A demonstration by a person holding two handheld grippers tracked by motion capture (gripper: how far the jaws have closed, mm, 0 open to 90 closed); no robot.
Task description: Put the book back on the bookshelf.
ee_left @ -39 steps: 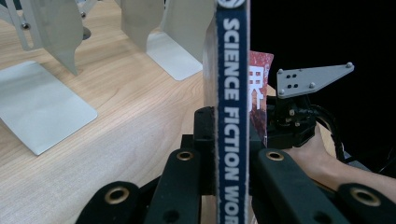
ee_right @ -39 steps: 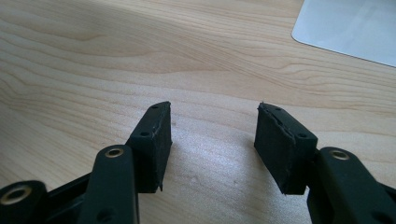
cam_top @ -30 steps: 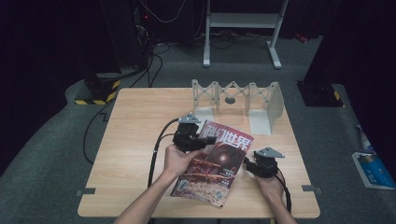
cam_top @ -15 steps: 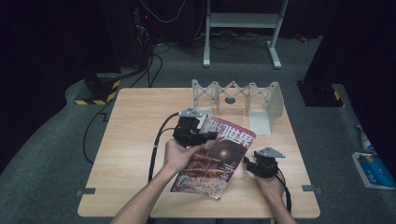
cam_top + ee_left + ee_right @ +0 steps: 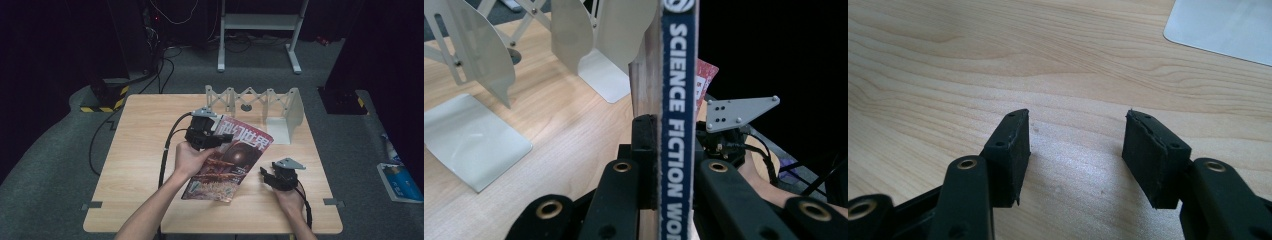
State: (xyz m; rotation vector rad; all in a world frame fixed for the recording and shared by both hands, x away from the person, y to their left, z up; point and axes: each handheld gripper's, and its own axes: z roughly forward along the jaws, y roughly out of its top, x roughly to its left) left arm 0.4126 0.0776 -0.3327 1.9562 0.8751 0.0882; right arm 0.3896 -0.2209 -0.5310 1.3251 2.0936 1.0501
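A light wooden bench (image 5: 140,165) stands on grey carpet. Near its far edge, toward the far right corner, sits a pale metal folding book rack (image 5: 260,102), its flat foot plates resting on the wood. The magazine's (image 5: 227,162) lower corner appears to touch the bench toward the near edge, the rest tilted up.

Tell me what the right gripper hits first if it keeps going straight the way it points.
Most likely the bare table: the right gripper, jaws open and empty, angles down at the wood. The white bookend base lies farther on, off to the side.
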